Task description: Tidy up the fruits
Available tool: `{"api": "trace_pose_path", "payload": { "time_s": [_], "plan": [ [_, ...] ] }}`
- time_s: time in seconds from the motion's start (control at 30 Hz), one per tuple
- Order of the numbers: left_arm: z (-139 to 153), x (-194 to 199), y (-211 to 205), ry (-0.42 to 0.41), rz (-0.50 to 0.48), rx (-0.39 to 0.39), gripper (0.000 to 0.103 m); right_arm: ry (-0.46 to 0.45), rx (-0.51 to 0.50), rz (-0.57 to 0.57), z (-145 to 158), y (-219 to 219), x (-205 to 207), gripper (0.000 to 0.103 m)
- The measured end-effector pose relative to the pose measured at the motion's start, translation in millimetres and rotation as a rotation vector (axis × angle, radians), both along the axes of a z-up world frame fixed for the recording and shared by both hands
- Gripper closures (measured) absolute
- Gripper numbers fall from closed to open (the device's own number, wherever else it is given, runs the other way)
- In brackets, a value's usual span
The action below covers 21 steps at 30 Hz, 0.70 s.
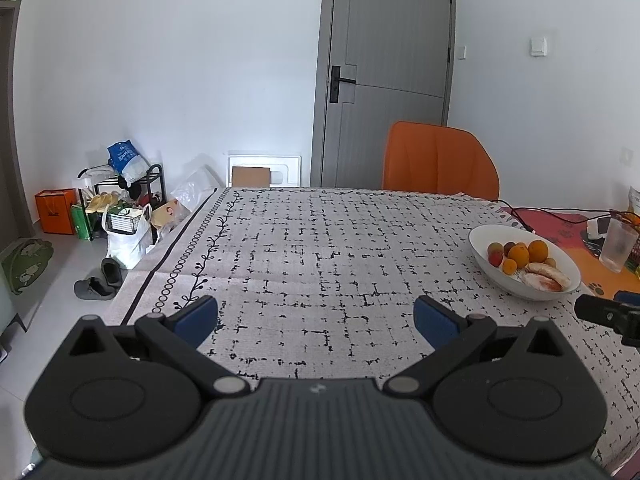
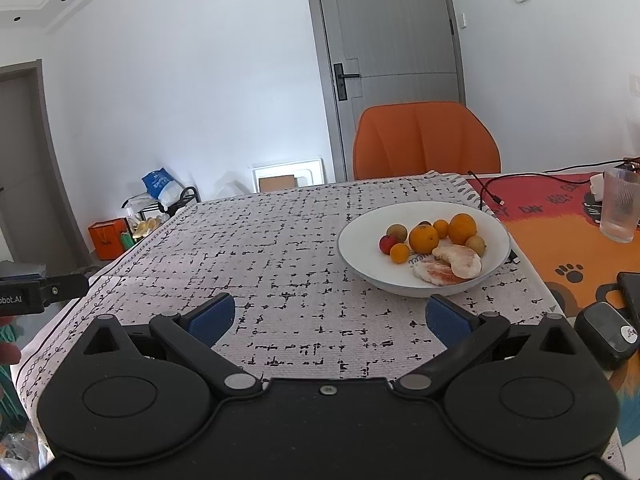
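Patterned cloth covered the surface point(image 1: 320, 248); from the left wrist, the left tongs point(image 1: 316, 316) hung spread and empty, the white bowl point(image 1: 480, 240) of fruits point(image 1: 524, 256) near the right edge, long axis running left-right. From the right wrist, the right tongs point(image 2: 330, 314) gaped empty just before the bowl point(image 2: 360, 232), a glass point(image 2: 620, 210) beyond it, nothing between.

Little readable. At far left of the right wrist view, white letters "obot.AI" on the black side of the left gripper point(image 2: 24, 300), cut off at the frame edge. On the orange mat point(image 2: 560, 216) at right of the same view, dark block letters running along its red band, too warped to make out. Blue bag point(image 1: 124, 160) at left of the left wrist view printed with white characters, too small to read. Orange bag point(image 1: 56, 210) beside it marked with a small dark logo, likewise illegible.
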<state>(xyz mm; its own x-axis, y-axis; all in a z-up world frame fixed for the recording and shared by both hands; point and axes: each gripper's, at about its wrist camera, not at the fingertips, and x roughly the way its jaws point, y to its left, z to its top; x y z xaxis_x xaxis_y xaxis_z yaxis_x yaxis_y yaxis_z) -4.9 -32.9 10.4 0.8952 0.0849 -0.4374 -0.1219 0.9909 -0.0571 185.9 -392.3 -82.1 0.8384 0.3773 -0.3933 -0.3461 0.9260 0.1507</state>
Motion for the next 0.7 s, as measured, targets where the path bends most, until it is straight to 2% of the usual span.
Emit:
{"api": "trace_pose_path", "payload": {
  "time_s": [0.7],
  "plan": [
    [-3.0,3.4,0.3,0.010,-0.006,-0.004,0.000,0.024,0.001,-0.004,-7.1,-1.2,3.4,0.000]
  ]
}}
